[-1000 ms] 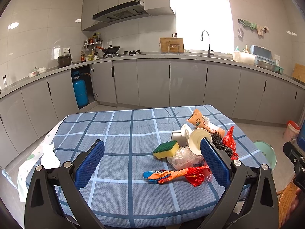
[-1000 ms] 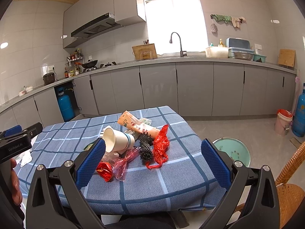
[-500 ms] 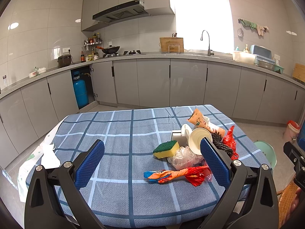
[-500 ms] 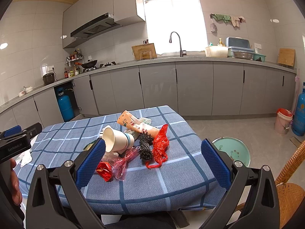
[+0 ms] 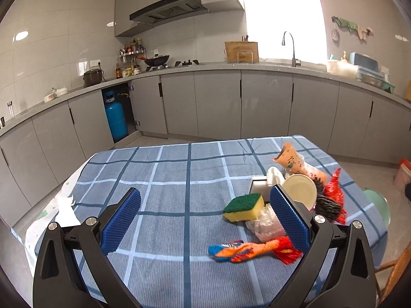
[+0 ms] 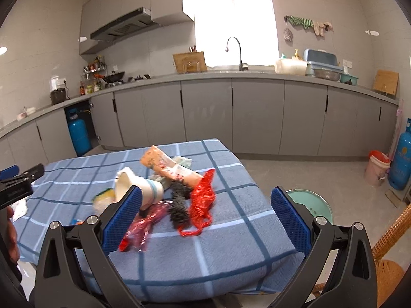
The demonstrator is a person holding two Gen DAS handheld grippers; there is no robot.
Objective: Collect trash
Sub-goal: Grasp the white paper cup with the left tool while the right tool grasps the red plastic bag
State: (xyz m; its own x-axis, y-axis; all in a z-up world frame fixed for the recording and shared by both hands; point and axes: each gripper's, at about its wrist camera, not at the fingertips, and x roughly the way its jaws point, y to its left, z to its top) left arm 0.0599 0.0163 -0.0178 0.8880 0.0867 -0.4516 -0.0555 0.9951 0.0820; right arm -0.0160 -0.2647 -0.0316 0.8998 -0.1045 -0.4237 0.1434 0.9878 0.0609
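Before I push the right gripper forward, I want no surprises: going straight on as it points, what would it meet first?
Probably the red net bag, which lies on the table between the open right gripper fingers. Depth is hard to judge.

Daylight pours through the large bright window (image 5: 282,20) behind the curved steel faucet (image 5: 290,48), overexposed to plain white. Around it the glossy grey wall tiles (image 5: 38,38) carry small glare spots. Both views bow strongly toward dark rounded corners. The right wrist view shows slight blur on the table's litter.
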